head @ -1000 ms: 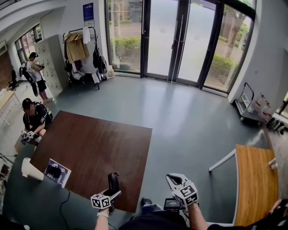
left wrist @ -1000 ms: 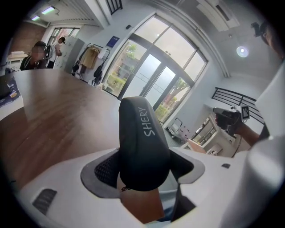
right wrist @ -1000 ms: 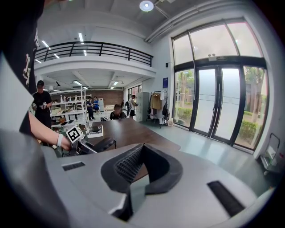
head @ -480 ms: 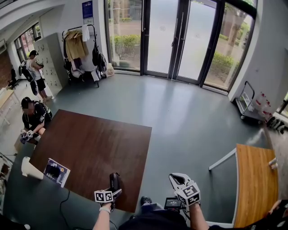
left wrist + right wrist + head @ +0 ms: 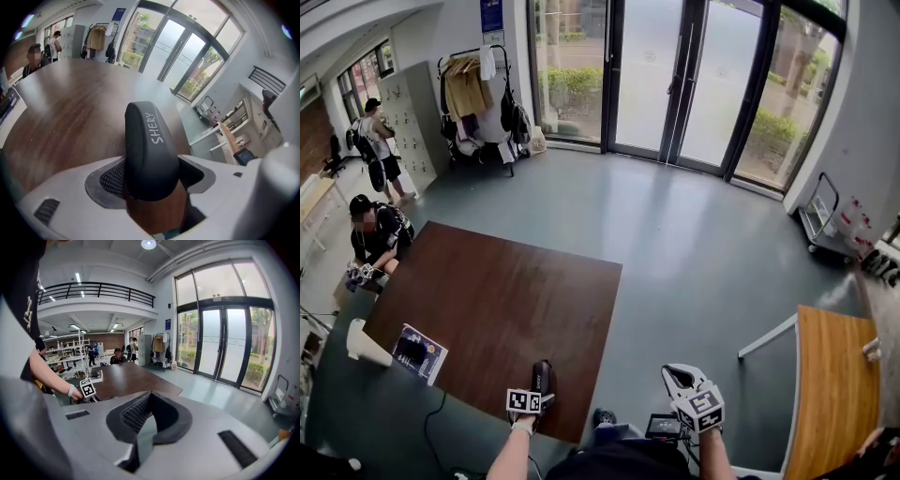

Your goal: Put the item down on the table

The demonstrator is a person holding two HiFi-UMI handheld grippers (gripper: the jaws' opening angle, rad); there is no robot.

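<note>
A black oblong item (image 5: 150, 150) with white lettering stands upright between the white jaws of my left gripper (image 5: 151, 185), which is shut on it. In the head view the item (image 5: 543, 373) and left gripper (image 5: 540, 382) hang over the near edge of the dark brown table (image 5: 487, 300). The table top (image 5: 70, 108) stretches out ahead in the left gripper view. My right gripper (image 5: 679, 379) is off the table's right side, over the grey floor. Its black pads (image 5: 136, 416) meet with nothing between them, so the right gripper (image 5: 146, 423) is shut.
A printed booklet (image 5: 419, 352) and a white object (image 5: 364, 343) lie at the table's near left corner. A person (image 5: 377, 239) sits at its far left. A light wooden table (image 5: 830, 394) stands at the right; a coat rack (image 5: 478, 94) and glass doors are behind.
My left gripper with the black item has edged slightly forward and right over the table's near edge. The right gripper has hardly moved. The view has shifted a little.
</note>
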